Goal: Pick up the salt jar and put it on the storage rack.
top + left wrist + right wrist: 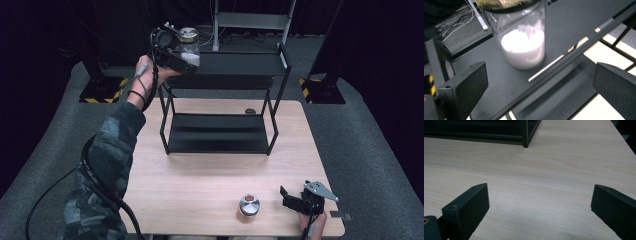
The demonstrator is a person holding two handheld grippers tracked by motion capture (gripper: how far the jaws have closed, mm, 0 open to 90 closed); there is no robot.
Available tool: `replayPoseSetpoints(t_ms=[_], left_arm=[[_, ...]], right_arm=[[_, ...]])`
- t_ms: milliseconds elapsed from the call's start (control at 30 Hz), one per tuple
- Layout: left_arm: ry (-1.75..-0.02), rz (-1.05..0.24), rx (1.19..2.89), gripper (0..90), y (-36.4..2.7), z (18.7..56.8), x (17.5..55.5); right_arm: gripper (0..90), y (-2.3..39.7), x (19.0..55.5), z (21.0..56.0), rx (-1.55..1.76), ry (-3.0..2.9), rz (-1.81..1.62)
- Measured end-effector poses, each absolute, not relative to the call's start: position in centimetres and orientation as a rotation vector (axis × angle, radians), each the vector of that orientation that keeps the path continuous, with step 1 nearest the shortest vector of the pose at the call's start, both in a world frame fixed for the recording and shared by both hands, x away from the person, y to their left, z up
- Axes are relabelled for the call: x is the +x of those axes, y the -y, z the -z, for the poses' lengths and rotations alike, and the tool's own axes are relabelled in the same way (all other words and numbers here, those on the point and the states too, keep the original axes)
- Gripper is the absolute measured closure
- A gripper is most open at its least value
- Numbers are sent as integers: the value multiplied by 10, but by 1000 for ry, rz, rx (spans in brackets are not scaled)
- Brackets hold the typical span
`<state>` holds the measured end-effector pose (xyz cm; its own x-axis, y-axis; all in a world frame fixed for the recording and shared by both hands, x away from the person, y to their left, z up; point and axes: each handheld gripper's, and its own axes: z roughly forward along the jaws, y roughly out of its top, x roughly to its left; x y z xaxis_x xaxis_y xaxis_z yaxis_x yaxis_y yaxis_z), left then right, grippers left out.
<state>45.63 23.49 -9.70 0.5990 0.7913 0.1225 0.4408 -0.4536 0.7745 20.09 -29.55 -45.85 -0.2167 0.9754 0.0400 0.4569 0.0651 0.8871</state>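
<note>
Hovering left claw (pixel 186 59) released, just short of the powder jar (pixel 189 46) on the rack's top shelf (pixel 240 64).
Jar at 11 o'clock; right claw (pixel 291 199) released at 5, beside capped jar (pixel 248 205) on desk (pixel 200 175).

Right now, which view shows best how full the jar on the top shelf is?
The left gripper view: the jar is close, white powder plain. The high view shows it small; the right gripper view faces the table.
</note>
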Motion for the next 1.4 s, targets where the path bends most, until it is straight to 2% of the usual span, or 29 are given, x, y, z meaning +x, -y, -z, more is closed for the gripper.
replayPoseSetpoints(t_ms=[267, 567, 900, 1400], left_arm=[[-909, -649, 2191, 0, -233, 101, 424], [-771, -674, 2286, 0, -226, 139, 380], [-705, -652, 2343, 0, -221, 203, 347], [-843, -540, 2379, 0, -236, 326, 322]], right_arm=[[5, 295, 201, 458, 1432, -1743, -1091], [5, 294, 201, 458, 1438, -1739, -1090], [5, 294, 201, 458, 1438, -1740, -1092], [5, 294, 202, 458, 1438, -1743, -1087]])
